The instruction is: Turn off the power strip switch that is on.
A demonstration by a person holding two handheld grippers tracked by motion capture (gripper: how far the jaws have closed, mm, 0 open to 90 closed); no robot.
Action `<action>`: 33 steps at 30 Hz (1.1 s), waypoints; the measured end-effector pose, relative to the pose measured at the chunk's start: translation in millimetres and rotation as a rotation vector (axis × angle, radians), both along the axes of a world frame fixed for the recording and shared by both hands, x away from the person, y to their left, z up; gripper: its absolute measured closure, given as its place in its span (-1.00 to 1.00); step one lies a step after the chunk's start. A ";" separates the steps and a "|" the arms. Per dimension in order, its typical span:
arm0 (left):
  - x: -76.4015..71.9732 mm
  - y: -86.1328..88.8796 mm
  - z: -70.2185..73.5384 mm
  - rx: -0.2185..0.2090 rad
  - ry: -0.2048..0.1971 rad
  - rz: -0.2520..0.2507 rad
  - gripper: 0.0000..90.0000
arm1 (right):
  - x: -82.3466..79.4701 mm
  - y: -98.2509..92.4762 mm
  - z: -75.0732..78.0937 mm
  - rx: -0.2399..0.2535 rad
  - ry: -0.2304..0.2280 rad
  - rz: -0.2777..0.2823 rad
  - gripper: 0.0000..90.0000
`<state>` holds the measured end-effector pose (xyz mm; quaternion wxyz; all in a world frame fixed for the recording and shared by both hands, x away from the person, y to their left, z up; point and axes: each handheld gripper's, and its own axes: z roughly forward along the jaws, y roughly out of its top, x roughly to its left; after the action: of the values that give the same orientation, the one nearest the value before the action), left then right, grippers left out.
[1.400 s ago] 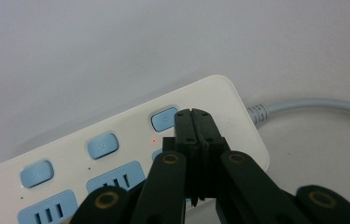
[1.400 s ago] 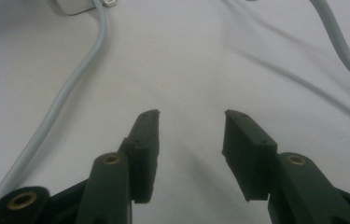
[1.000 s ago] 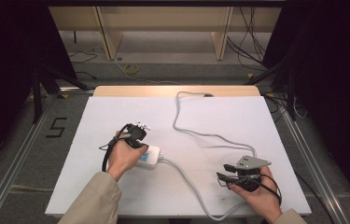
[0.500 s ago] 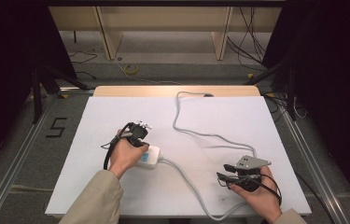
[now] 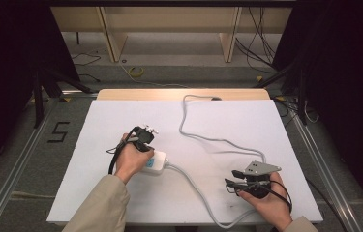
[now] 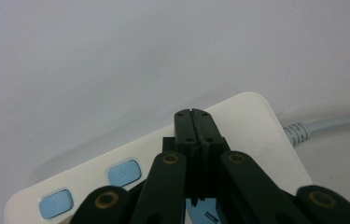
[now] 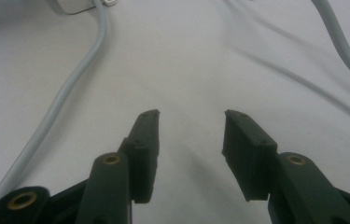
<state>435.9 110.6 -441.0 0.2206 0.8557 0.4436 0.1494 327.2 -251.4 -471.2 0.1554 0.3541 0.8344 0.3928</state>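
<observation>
Bright, even tabletop; dark surroundings; close-ups perhaps soft.

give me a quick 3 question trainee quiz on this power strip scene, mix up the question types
1. True or false: the left tool is closed, its tip over the white power strip.
2. Multiple choice: the right tool is (A) shut on the grey cable, (B) open over the bare white table, (C) holding a blue button.
3. Fill in: the grey cable leaves the power strip and loops toward the table's ____ edge.

Key: 1 true; 2 B; 3 near (the person's side), before running past the right hand to the far edge.
</observation>
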 end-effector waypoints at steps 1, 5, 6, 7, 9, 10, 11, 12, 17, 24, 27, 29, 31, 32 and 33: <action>0.1 -0.3 -0.2 0.000 0.001 -0.001 0.99 | 0.0 0.0 0.0 0.000 0.000 0.000 0.25; 0.4 -1.5 -1.3 0.007 0.004 -0.004 0.99 | -0.1 -0.1 0.0 0.000 0.001 0.000 0.25; 0.6 -1.8 -1.8 0.005 0.001 -0.004 0.99 | -0.1 -0.1 0.0 0.000 0.001 0.000 0.25; 0.6 -2.1 -1.8 0.004 0.001 -0.002 0.99 | -0.1 0.0 0.0 0.001 0.001 -0.002 0.25; 0.8 -2.2 -1.9 0.005 -0.001 -0.005 0.99 | 0.0 0.0 -0.1 0.001 0.002 -0.001 0.25; 0.9 -2.4 -1.8 0.007 -0.001 -0.005 0.99 | -0.1 -0.1 0.0 0.000 0.001 0.001 0.25; 1.0 -2.5 -1.7 0.009 -0.001 -0.008 0.99 | -0.1 0.0 0.1 0.001 0.000 0.001 0.25; 1.0 -2.7 -1.6 0.014 -0.002 -0.009 0.99 | -0.1 0.0 0.1 0.001 0.001 0.001 0.25; -0.7 -4.9 -1.8 0.031 -0.009 -0.010 0.99 | -0.2 0.2 0.1 0.001 0.000 0.001 0.25; -0.7 -4.4 -2.1 0.027 -0.007 -0.009 0.99 | -0.5 0.5 0.1 0.002 -0.001 0.002 0.25; -1.3 -6.0 -2.4 0.033 -0.016 -0.007 1.00 | -0.4 0.3 0.1 0.002 -0.002 0.002 0.25; -0.7 -5.1 -2.1 0.033 -0.010 -0.011 1.00 | -0.3 0.0 0.2 0.001 -0.002 0.003 0.25; -0.3 -4.5 -1.9 0.028 -0.004 -0.009 1.00 | -0.3 -0.1 0.1 0.001 -0.001 0.003 0.25; -0.1 -4.5 -1.9 0.028 -0.003 -0.009 0.99 | -0.3 0.0 0.1 0.001 0.000 0.002 0.25; 0.0 -4.6 -1.8 0.029 -0.001 -0.008 1.00 | -0.3 0.0 0.2 0.001 -0.001 0.003 0.25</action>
<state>435.8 105.9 -442.7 0.2092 0.8605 0.4378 0.1555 326.9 -251.4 -471.1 0.1552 0.3528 0.8346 0.3935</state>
